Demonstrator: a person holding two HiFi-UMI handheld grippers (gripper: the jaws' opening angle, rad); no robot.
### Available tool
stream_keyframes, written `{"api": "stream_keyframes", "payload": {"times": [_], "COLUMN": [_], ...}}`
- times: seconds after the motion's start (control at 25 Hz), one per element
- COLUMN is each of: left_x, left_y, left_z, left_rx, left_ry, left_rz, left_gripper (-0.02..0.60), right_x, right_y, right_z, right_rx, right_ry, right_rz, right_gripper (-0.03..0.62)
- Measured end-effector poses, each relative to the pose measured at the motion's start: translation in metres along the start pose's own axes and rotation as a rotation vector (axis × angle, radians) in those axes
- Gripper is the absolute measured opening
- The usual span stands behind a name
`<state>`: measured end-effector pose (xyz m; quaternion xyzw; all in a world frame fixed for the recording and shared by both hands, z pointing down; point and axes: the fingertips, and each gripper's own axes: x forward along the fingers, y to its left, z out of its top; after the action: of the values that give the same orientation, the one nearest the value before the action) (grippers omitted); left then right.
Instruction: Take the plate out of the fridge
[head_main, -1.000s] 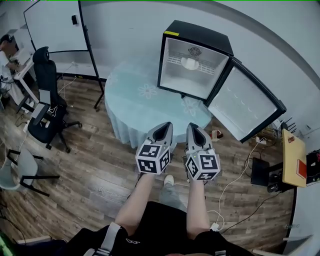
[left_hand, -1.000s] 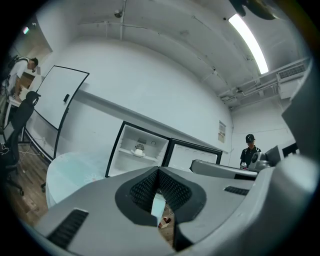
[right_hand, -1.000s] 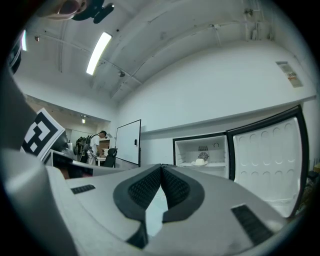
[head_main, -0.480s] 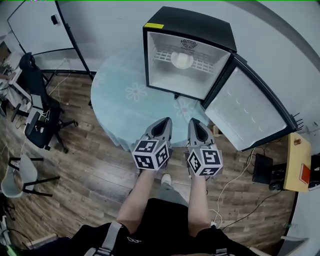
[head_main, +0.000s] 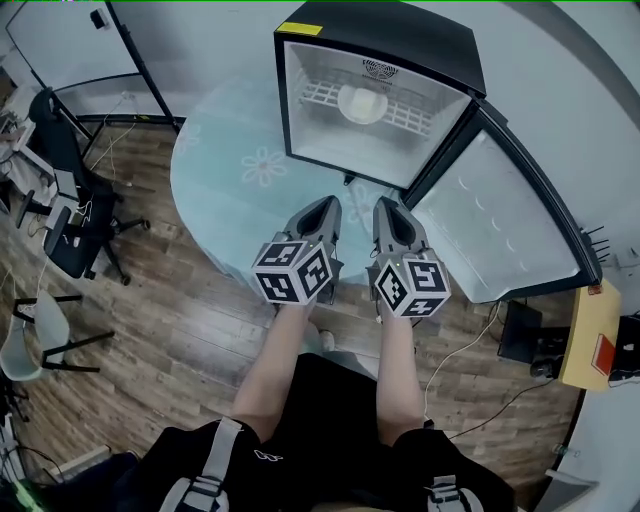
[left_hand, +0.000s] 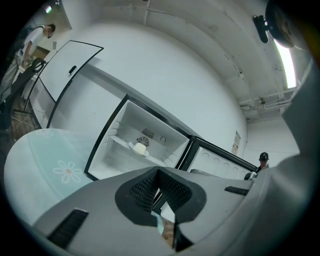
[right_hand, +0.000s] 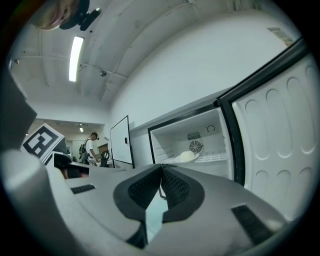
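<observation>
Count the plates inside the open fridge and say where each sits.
1. The plate sits on the wire shelf in the upper part of the fridge. No other plate shows, and none seems hidden.

The room is evenly bright under a ceiling tube (right_hand: 76, 58) that flares white, and the open fridge (head_main: 330, 140) on the far side shows pale inside with only soft shadows. Every view bows hard at its edges (corners go black), and whatever sits nearest the lens is blurred.
</observation>
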<state>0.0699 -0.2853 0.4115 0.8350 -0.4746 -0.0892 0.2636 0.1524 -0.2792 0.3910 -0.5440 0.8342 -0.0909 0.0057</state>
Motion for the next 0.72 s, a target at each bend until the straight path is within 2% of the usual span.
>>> {"api": "stream_keyframes", "payload": {"times": [0.12, 0.2, 0.32, 0.44, 0.48, 0.72], "left_x": [0.013, 0.026, 0.047, 0.07, 0.079, 0.125], "left_y": [0.017, 0.034, 0.052, 0.064, 0.068, 0.087], "left_z": [0.006, 0.015, 0.029, 0.043, 0.044, 0.042], "left_rx": [-0.041, -0.057, -0.074, -0.092, -0.103, -0.209], "left_ry": [-0.007, -0.014, -0.019, -0.021, -0.018, 0.023], "left_rz": [0.009, 0.015, 0.008, -0.021, -0.033, -0.106], "left_gripper": [0.0, 0.0, 0.0, 0.0, 0.002, 0.025], "right_x": [0.027, 0.051, 0.083, 0.112, 0.121, 0.157], "right_y": [-0.002, 0.0, -0.002, -0.012, -0.015, -0.043], "right_z": [-0.009, -0.013, -0.017, -0.014, -0.014, -0.02], "right_rx": [0.051, 0.084, 0.148, 0.234, 0.261, 0.396], "right_ry": [0.023, 0.032, 0.035, 0.017, 0.013, -0.013], "right_rz": [0.008, 0.022, 0.036, 0.032, 0.031, 0.0], "right_gripper": [0.0, 0.043, 0.049, 0.051, 0.069, 0.076]}}
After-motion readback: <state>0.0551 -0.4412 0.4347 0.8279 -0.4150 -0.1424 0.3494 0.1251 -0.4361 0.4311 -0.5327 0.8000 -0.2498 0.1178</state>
